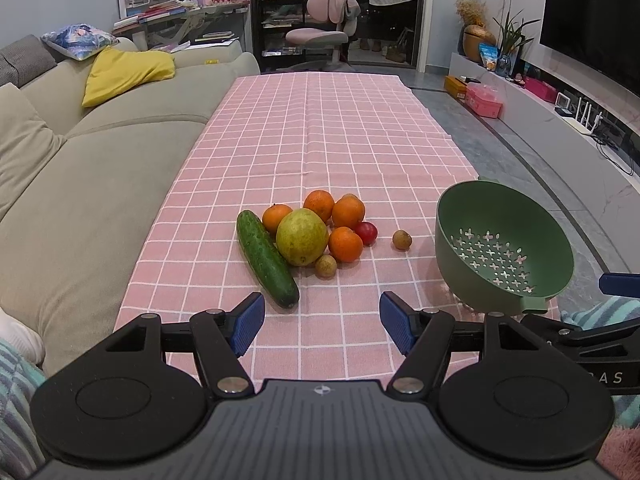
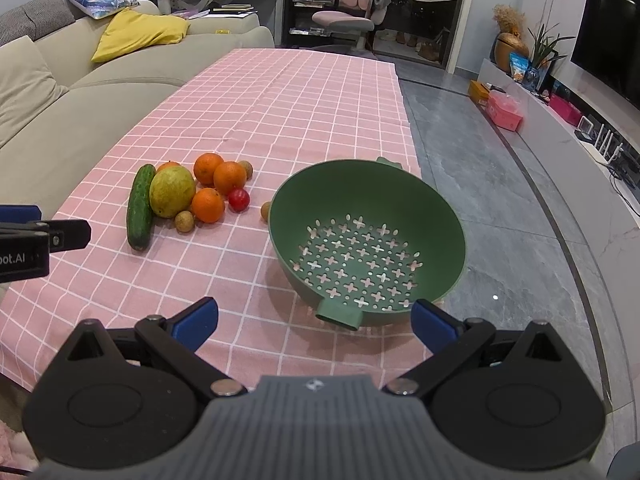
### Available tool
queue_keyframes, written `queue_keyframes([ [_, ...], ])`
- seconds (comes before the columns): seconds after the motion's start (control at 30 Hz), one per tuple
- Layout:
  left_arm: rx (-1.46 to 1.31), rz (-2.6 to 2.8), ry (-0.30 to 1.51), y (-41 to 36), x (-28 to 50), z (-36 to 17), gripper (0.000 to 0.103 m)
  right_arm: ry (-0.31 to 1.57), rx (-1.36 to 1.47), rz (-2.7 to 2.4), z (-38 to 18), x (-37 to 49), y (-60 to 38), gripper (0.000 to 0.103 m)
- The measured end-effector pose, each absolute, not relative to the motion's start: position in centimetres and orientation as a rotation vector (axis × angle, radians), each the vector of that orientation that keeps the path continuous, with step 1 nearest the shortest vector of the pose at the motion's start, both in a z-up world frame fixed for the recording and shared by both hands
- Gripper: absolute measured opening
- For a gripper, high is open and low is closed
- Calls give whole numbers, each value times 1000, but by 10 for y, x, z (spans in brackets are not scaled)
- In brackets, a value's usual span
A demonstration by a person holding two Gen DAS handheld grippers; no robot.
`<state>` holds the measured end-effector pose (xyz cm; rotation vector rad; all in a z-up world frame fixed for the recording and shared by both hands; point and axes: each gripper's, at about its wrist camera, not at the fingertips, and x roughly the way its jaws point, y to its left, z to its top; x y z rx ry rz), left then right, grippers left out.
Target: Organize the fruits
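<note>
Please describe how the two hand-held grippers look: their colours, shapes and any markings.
Both the left hand-held gripper and the right hand-held gripper have blue ribbed pads on black linkage arms, two round black discs and a grey ribbed body. White lettering ending "oot.AI" marks the left one's side.

The tablecloth [image 1: 320,140] is soft pink cloth with white lines and a few creases. The green bowl [image 2: 400,200] looks like smooth, matt plastic with little holes in the bottom. The cucumber [image 1: 266,258] has bumpy skin. The oranges [image 1: 346,244] are a bit shiny with tiny dimples. The small tomato [image 1: 367,232] is smooth and glossy. The sofa [image 1: 80,184] is matt woven cloth.
</note>
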<state>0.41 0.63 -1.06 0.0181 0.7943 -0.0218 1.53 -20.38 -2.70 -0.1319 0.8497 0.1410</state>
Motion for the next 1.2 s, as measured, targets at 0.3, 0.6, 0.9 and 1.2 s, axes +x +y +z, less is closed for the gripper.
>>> queue_keyframes([
  [0.3, 18, -22, 794, 6, 4, -11, 78, 853, -133, 141, -28, 16, -203, 99],
  [0.6, 16, -21, 796, 6, 3, -11, 78, 858, -127, 137, -29, 15, -204, 99],
  [0.9, 15, -21, 798, 6, 3, -12, 78, 862, -122, 132, -29, 17, -205, 99],
  [1.2, 14, -22, 798, 6, 4, -12, 78, 863, -122, 132, -29, 17, -205, 99],
])
